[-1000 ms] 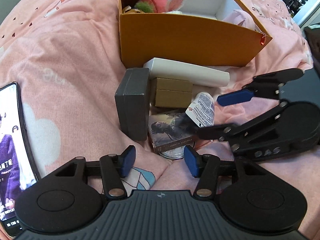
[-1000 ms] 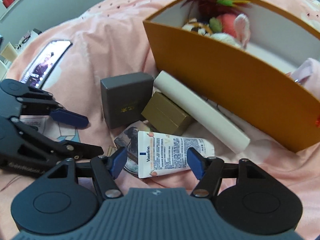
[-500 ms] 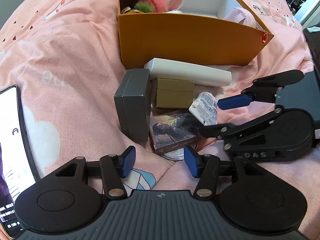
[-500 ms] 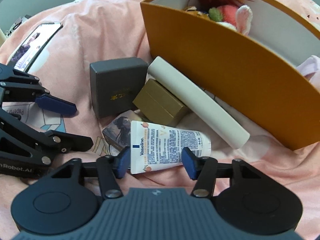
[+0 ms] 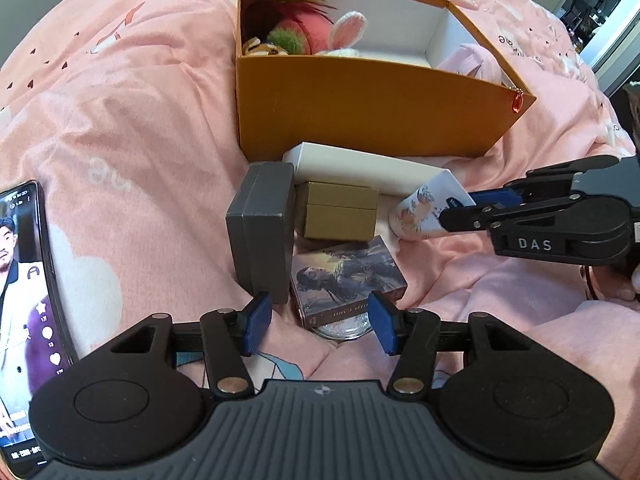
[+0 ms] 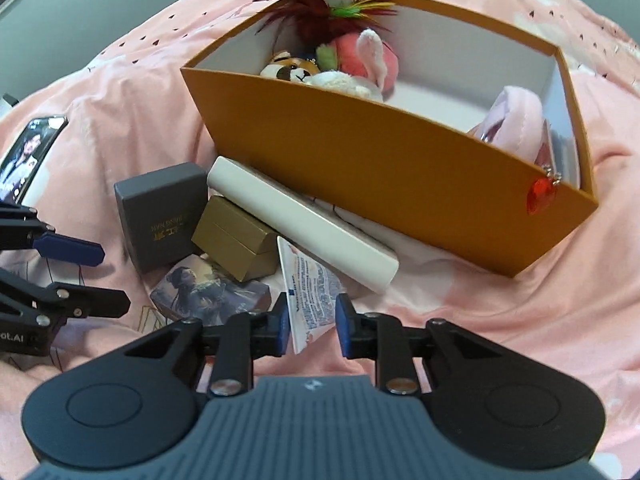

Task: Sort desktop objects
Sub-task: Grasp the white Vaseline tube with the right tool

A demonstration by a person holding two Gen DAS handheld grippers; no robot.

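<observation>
My right gripper [image 6: 312, 320] is closing its jaws on a white cream tube [image 6: 310, 288], which stands tilted between the blue pads and off the bedding. In the left wrist view the tube [image 5: 420, 212] hangs from that gripper [image 5: 460, 208] beside a gold box [image 5: 340, 216]. My left gripper [image 5: 318, 320] is open and holds nothing, hovering over a picture card box [image 5: 348, 276] and next to a grey box [image 5: 262, 236]. A long white box [image 5: 360, 168] leans against the orange box [image 5: 360, 112], which holds plush toys [image 6: 340, 64].
Everything lies on a rumpled pink bedspread [image 5: 120, 120]. A lit phone [image 5: 24, 300] lies at the far left. A round glass piece [image 5: 340, 330] shows under the card box. A red charm [image 6: 540, 196] hangs on the orange box's near wall.
The right gripper's jaws narrowed around the cream tube and took hold of it. The tube went from lying flat on the card box to tilted and raised, shifted right. The left gripper stayed put.
</observation>
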